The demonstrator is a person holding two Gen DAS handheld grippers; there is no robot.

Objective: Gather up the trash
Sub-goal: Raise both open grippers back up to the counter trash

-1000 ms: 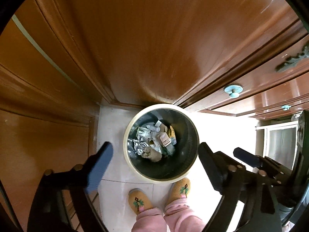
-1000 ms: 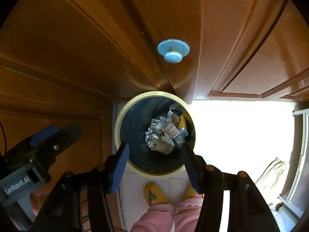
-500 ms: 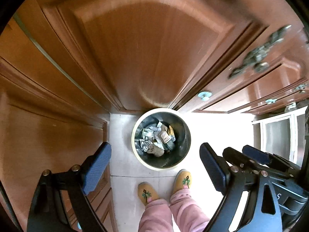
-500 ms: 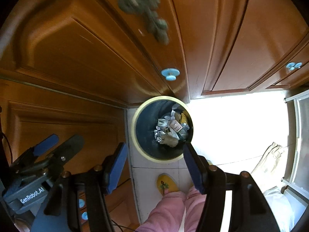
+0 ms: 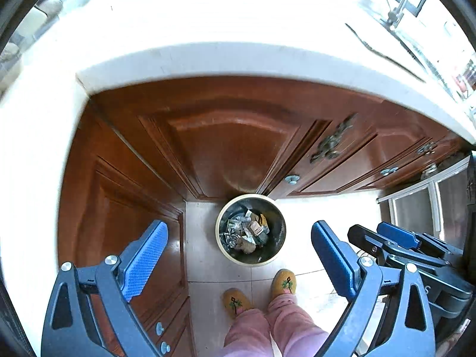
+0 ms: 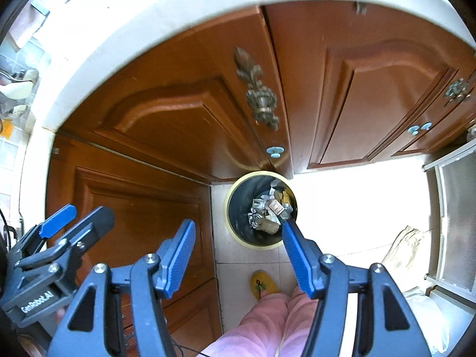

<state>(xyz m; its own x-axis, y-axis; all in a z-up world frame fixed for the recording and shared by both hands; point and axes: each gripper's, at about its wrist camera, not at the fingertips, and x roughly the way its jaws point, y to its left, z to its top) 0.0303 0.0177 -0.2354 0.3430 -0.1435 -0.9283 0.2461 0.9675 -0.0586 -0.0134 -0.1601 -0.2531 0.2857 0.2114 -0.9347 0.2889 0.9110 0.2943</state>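
A round bin (image 5: 220, 239) with a cream rim and dark inside stands on the tiled floor in the cabinet corner. It holds crumpled foil, wrappers and small packets (image 5: 245, 230). My left gripper (image 5: 239, 225) hangs high above it, pointing down; its jaws are opening and nothing is between the blue pads. In the right wrist view the same bin (image 6: 229, 218) and its trash (image 6: 267, 211) lie far below my right gripper (image 6: 238, 224), which is open and empty. Each gripper shows at the edge of the other's view.
Brown wooden cabinet doors (image 5: 226, 148) wrap the corner, with an ornate metal handle (image 6: 258, 98) and a pale blue knob (image 6: 274, 151). A white countertop edge (image 5: 238, 59) juts out above. A person's pink trouser legs and yellow slippers (image 5: 284, 281) stand beside the bin.
Both grippers have risen well above the bin, which now looks much smaller. The white countertop edge has come into view. The left jaws stand slightly wider.
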